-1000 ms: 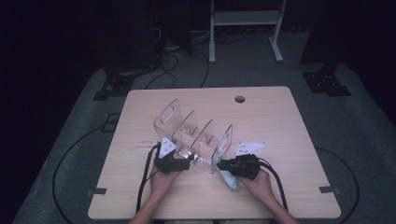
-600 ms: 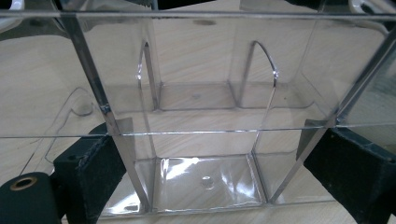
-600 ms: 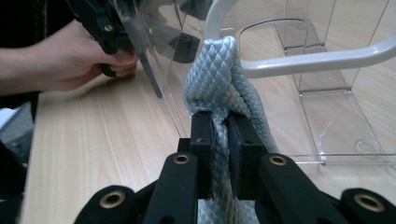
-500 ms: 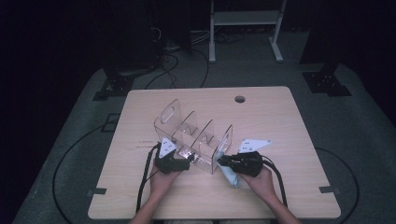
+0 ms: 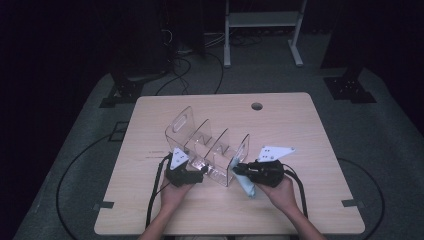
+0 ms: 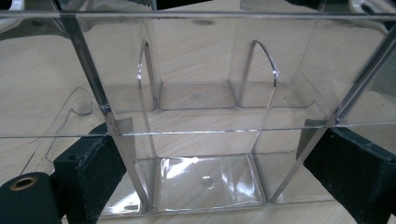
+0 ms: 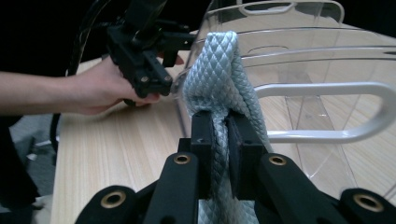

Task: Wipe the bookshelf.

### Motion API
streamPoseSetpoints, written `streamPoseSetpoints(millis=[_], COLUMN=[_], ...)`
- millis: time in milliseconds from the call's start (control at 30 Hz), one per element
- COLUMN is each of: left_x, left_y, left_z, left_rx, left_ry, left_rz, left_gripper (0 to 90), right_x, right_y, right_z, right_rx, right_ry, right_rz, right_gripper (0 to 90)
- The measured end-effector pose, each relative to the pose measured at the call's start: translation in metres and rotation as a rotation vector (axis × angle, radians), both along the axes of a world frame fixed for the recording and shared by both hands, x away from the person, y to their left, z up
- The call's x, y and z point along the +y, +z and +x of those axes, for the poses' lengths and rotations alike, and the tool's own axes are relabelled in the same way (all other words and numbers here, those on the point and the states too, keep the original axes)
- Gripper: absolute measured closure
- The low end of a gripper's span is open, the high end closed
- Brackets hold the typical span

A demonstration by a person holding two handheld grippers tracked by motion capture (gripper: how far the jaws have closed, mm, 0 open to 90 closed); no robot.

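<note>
A clear plastic organizer (image 5: pixel 207 147) with several compartments stands on the wooden table (image 5: pixel 300 135). My left gripper (image 5: pixel 201 171) is clamped across the organizer's near end; in the left gripper view its black jaws press on both outer walls of the organizer (image 6: pixel 201 116). My right gripper (image 5: pixel 241 170) is shut on a folded light-blue quilted cloth (image 5: pixel 247 187), which hangs below it beside the organizer's right end. In the right gripper view the cloth (image 7: pixel 219 79) rises between the jaws of the right gripper (image 7: pixel 227 126), close against the organizer's rim (image 7: pixel 317 60). The left gripper (image 7: pixel 180 39) holds the far end.
A round cable hole (image 5: pixel 257 106) sits near the table's back edge. Black cables (image 5: pixel 155 195) trail from both grippers over the front edge. On the dark floor behind are a white frame (image 5: pixel 260 30) and stand bases (image 5: pixel 125 92).
My right gripper has risen a little with the cloth, bringing it up to the organizer's right end. The left gripper and the organizer have stayed put.
</note>
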State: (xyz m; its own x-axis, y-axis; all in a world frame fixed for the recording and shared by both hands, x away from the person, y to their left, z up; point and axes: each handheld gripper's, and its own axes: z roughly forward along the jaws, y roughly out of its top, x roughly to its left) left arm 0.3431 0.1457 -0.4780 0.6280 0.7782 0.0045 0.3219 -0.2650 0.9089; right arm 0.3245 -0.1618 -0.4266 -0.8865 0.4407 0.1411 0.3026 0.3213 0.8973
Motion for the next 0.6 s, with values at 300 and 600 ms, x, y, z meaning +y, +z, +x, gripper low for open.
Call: streamPoseSetpoints(millis=[300, 600], left_x=[0.0, -0.002], left_y=[0.0, 0.0], left_z=[0.0, 0.0], left_rx=[0.002, -0.001], left_ry=[-0.017, -0.013], left_rz=[-0.003, -0.007], left_gripper=[7.6, 7.5], right_x=[0.004, -0.031], right_y=[0.015, 0.017], right_z=[-0.011, 0.038], right_rx=[-0.061, -0.033], right_ry=[-0.016, -0.166], right_rz=[-0.018, 0.009], right_gripper=[81.9, 81.9])
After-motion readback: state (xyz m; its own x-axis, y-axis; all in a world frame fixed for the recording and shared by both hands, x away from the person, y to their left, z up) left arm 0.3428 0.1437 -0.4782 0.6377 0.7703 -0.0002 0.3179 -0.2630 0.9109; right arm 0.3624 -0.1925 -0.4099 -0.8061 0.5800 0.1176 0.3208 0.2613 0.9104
